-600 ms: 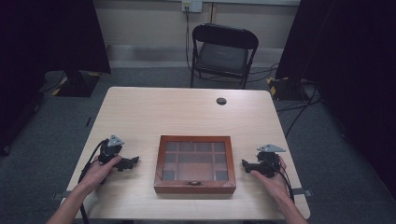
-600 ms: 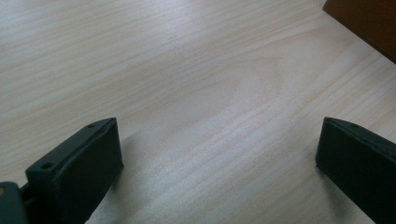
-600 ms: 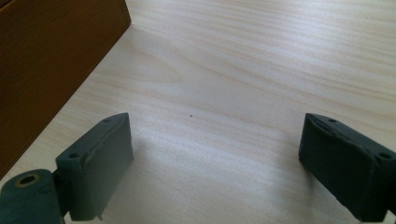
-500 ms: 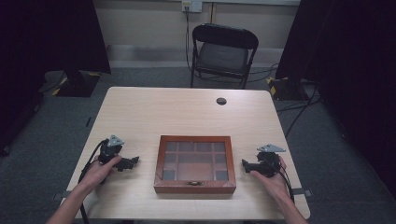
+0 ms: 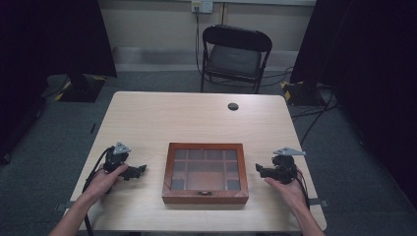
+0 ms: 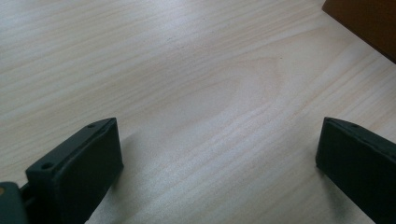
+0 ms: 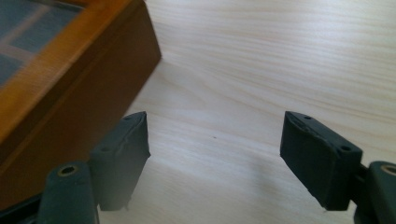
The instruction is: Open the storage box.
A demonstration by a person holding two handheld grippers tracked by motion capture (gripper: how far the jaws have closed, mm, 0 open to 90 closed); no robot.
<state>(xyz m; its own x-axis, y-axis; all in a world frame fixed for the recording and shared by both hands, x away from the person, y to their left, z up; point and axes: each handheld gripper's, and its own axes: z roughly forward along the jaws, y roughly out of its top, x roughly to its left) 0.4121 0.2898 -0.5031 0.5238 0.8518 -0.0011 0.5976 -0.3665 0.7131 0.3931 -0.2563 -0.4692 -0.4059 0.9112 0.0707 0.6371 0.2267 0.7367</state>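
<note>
high view, both grippers wide, empty

I note pale matt wood-grain table (image 5: 162, 118); box (image 5: 205, 173) of glossy reddish-brown wood, glass lid; matt black plastic jaws.

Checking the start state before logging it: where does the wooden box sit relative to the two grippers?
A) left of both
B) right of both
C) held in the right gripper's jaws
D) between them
D: in the high view the wooden box lies between the left gripper and the right gripper, both open and apart from it.
</note>
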